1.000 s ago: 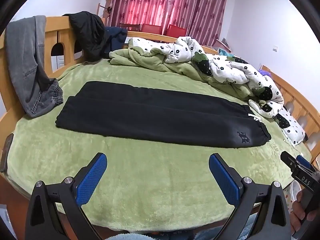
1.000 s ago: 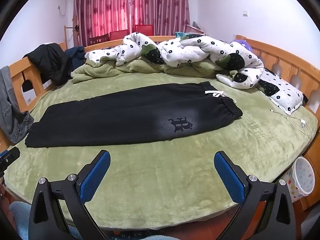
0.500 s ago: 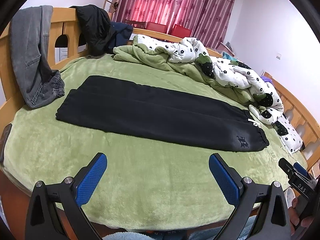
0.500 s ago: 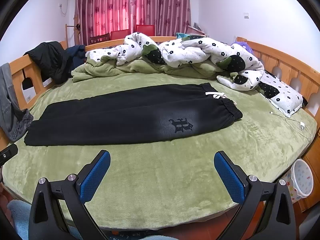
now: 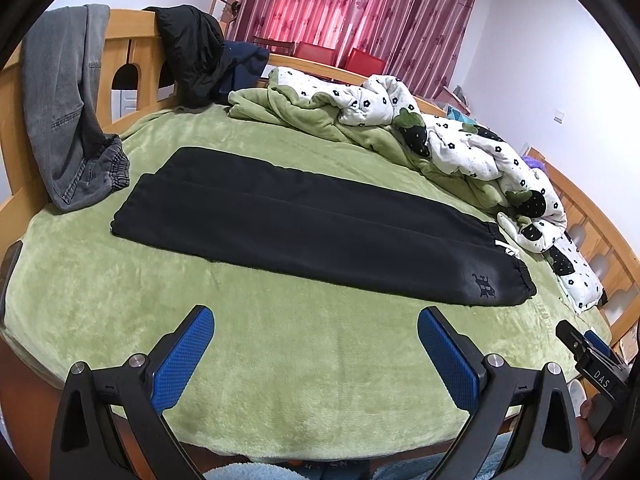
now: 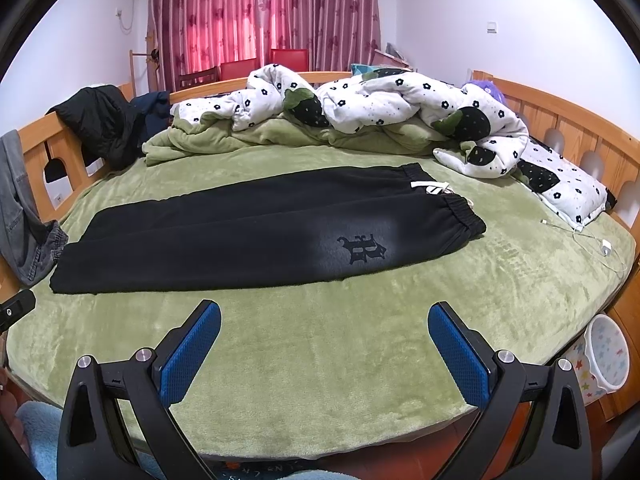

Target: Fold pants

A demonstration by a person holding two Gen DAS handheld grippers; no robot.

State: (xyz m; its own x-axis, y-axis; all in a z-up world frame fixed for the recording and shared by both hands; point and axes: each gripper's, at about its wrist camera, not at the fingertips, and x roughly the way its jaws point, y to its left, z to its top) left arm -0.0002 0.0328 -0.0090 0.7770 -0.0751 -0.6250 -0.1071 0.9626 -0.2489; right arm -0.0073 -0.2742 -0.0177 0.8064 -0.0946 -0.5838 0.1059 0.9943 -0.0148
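Note:
Black pants [image 5: 304,224] lie flat on the green bed cover, folded lengthwise with one leg on the other, hems to the left and waistband with a white drawstring to the right. They also show in the right wrist view [image 6: 256,232], with a dark logo near the waist. My left gripper [image 5: 316,332] is open and empty, held over the bed's near edge short of the pants. My right gripper [image 6: 324,328] is open and empty, likewise short of the pants. The right gripper's body shows at the left view's right edge [image 5: 592,356].
A green bed cover [image 6: 400,320] spreads over the wooden-framed bed. A rumpled flowered quilt [image 6: 360,108] lies at the back. Grey jeans [image 5: 64,112] and a black jacket [image 5: 192,52] hang on the left rail. A charger cable [image 6: 592,240] lies right; a starred bin [image 6: 608,352] stands beside the bed.
Both grippers have shifted a little; the left view has lifted and turned slightly, so the pants sit lower and further left. Both stay open and the pants have not moved.

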